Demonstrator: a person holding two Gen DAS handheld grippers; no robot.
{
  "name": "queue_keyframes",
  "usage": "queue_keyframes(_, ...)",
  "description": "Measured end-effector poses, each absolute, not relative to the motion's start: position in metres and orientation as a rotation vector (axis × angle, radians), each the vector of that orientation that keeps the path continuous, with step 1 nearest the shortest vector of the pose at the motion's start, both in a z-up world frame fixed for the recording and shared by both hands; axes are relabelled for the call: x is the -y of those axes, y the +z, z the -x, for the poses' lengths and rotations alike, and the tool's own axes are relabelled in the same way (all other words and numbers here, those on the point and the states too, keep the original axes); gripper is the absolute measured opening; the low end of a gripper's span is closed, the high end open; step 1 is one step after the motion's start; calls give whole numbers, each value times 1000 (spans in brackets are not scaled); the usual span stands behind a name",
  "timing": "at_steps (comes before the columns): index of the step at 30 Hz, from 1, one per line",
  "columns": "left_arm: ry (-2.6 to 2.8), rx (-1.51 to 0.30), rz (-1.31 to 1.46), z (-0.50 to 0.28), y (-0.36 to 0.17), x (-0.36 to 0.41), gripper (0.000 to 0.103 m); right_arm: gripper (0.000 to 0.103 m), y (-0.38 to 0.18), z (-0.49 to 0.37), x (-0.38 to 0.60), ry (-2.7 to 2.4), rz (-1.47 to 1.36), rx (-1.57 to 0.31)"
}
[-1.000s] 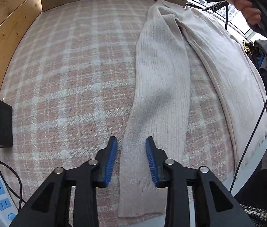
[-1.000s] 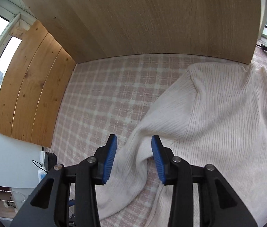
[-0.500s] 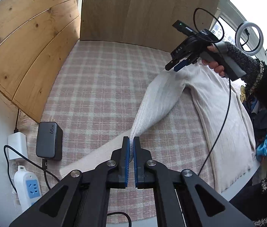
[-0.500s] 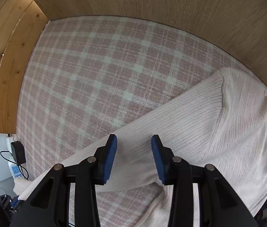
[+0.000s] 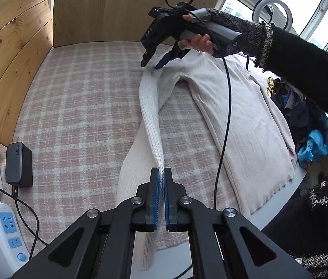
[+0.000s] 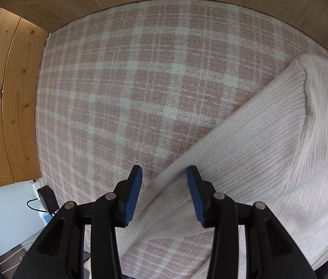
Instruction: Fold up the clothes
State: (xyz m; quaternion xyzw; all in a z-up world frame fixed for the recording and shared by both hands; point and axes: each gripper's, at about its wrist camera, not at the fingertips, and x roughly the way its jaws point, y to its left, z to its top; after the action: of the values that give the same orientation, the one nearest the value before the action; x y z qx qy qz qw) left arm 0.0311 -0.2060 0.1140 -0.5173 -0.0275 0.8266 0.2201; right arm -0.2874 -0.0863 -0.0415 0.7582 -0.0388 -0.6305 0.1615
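Left gripper [image 5: 161,181] clamped on cream sweater sleeve [image 5: 152,125], pinching it into raised ridge running ahead toward shoulder; likely lifted for folding across body. Sweater [image 5: 245,125] lies flat on plaid blanket [image 5: 75,97], ahead and right of left gripper. Right gripper [image 6: 164,179] hovers near shoulder end, jaws spread, sleeve passing between and beneath them; contact unclear. Cuff end hidden below left gripper. Charger [image 5: 18,164], power strip [image 5: 8,227] at its left.

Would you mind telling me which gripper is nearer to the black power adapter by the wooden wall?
Left. The left gripper, shut on the sweater sleeve, sits at the near edge, to the right of the black power adapter. The right gripper hovers open over the sweater's shoulder, farther away.
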Motion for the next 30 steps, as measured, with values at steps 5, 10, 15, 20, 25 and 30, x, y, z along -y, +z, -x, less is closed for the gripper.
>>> queue_keyframes(5,2315,28,1375,-47,138,169,3,6,-21,274,75,-1841,-2033,18)
queue_keyframes(10,2329,-8,1351,-68,154,117,3,4,23,261,15,-1850,-1875,95)
queue_keyframes(15,2230,-19,1395,-88,149,46,9,7,29,239,-62,-1887,-1874,27)
queue_keyframes(20,2189,26,1518,-126,126,15,10,18,46,213,-130,-1934,-1890,-259)
queue_keyframes(25,2304,249,1668,-137,88,28,11,40,84,206,-141,-2000,-1670,-271)
queue_keyframes(30,2329,354,1718,-137,55,15,13,40,52,224,-104,-1990,-1601,-87)
